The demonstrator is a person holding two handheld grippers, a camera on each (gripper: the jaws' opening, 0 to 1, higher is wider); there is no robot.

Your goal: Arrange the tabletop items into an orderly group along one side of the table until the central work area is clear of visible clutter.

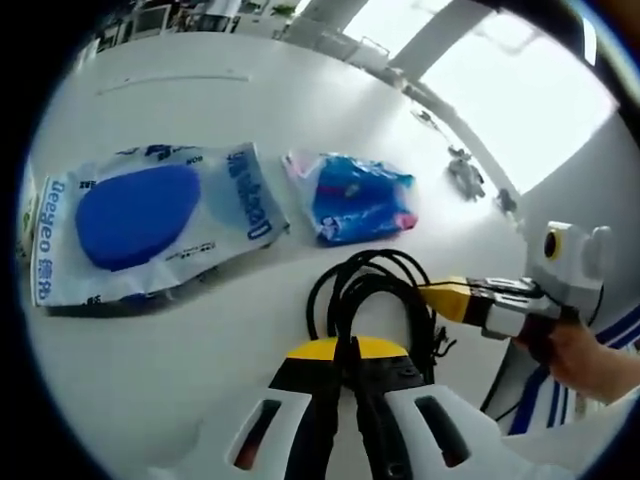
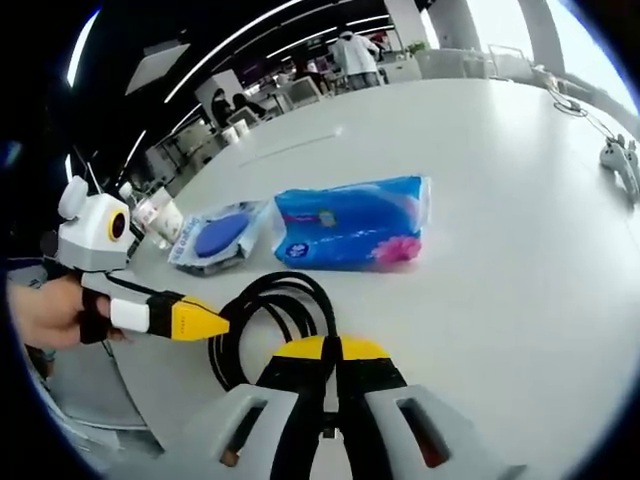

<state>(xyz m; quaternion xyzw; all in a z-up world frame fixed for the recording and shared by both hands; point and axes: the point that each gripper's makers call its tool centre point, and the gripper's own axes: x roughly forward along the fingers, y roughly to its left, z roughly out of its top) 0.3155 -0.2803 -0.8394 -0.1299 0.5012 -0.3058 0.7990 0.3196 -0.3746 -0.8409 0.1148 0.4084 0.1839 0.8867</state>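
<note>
Both grippers, left (image 1: 345, 375) and right (image 2: 330, 385), clench the black cable (image 1: 375, 285) near the table's (image 1: 200, 100) edge, probably to keep it coiled; two pouches (image 1: 150, 220) lie beyond.

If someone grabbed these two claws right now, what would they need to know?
Left claw: shut on the coiled black cable.
Right claw: shut on the same cable, from the opposite side.
Blue tissue pack and the bag with a blue pad lie flat side by side on the white table, beyond the cable.
Done: cable gripped.
Left: line up cable and both packs along one table edge.
</note>
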